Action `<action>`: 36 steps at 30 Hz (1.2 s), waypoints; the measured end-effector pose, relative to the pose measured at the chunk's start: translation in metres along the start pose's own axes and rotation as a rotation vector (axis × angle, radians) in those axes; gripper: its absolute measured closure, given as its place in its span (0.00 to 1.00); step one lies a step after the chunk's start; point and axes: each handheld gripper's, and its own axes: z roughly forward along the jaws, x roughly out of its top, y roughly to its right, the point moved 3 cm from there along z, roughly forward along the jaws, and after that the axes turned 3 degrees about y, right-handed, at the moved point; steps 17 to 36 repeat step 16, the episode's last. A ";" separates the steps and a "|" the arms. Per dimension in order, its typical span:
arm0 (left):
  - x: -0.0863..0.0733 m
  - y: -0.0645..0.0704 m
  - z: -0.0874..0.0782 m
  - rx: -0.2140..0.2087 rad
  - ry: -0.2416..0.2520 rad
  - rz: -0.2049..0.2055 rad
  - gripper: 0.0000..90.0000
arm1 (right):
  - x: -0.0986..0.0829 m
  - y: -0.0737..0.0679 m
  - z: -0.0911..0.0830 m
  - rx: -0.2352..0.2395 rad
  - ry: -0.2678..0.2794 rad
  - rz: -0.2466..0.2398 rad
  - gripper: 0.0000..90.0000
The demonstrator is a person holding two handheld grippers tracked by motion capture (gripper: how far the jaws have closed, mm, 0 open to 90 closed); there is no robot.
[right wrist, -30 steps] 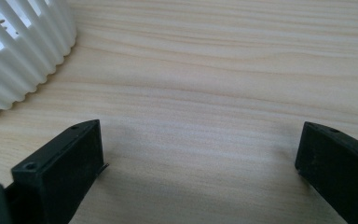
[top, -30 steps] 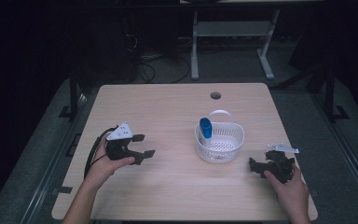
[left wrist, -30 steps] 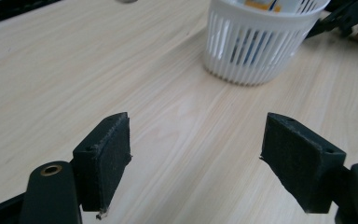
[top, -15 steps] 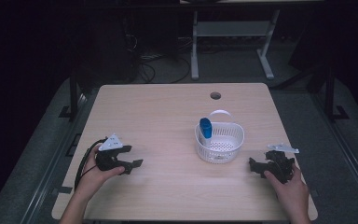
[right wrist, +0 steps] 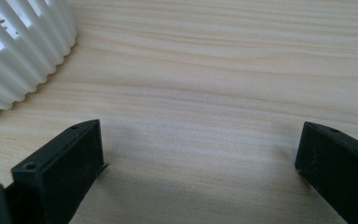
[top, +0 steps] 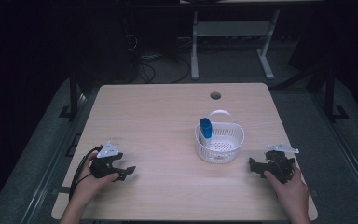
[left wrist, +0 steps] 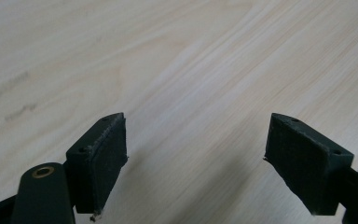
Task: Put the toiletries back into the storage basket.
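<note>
Both grippers rest near the worktop's (top: pixel 168 116) front edge: left gripper (top: pixel 126 171) and right gripper (top: pixel 256 166), fingers wide apart, empty. A blue object (top: pixel 205 127) stands in the white basket (top: pixel 237 140); apparently nothing remains.

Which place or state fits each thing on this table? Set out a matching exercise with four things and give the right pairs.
Things:
1. basket
2. blue bottle
3. left tool
4. round hole

Places or states:
A. open, low over bare wood near the table's front left
B. cut through the tabletop near its far edge
C. standing inside the basket, against its left wall
D. white, on the table right of centre, handle up

Pairs: 1-D, 2-C, 3-A, 4-B
</note>
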 end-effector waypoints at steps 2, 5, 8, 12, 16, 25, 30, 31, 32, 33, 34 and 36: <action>-0.003 -0.003 0.001 0.013 -0.014 -0.023 0.22 | 0.000 0.000 0.000 0.000 0.000 0.000 0.00; -0.008 -0.007 0.001 0.038 -0.011 -0.011 0.22 | 0.000 0.000 0.000 0.000 0.000 0.000 0.00; -0.011 -0.008 0.001 0.039 0.003 0.001 0.20 | 0.000 0.000 0.000 0.000 0.000 0.000 0.00; -0.014 -0.009 0.002 0.037 0.025 0.025 0.16 | 0.000 0.000 0.000 0.000 0.000 0.000 0.00; -0.015 -0.009 0.002 0.037 0.032 0.023 0.16 | 0.000 0.000 0.000 0.000 0.000 0.000 0.00; -0.015 -0.009 0.002 0.037 0.032 0.023 0.16 | 0.000 0.000 0.000 0.000 0.000 0.000 0.00; -0.015 -0.009 0.002 0.037 0.032 0.023 0.16 | 0.000 0.000 0.000 0.000 0.000 0.000 0.00; -0.015 -0.009 0.002 0.037 0.032 0.023 0.16 | 0.000 0.000 0.000 0.000 0.000 0.000 0.00; -0.015 -0.009 0.002 0.037 0.032 0.023 0.16 | 0.000 0.000 0.000 0.000 0.000 0.000 0.00; -0.015 -0.009 0.002 0.037 0.032 0.023 0.16 | 0.000 0.000 0.000 0.000 0.000 0.000 0.00; -0.015 -0.009 0.002 0.037 0.032 0.023 0.16 | 0.000 0.000 0.000 0.000 0.000 0.000 0.00; -0.015 -0.009 0.002 0.037 0.032 0.023 0.16 | 0.000 0.000 0.000 0.000 0.000 0.000 0.00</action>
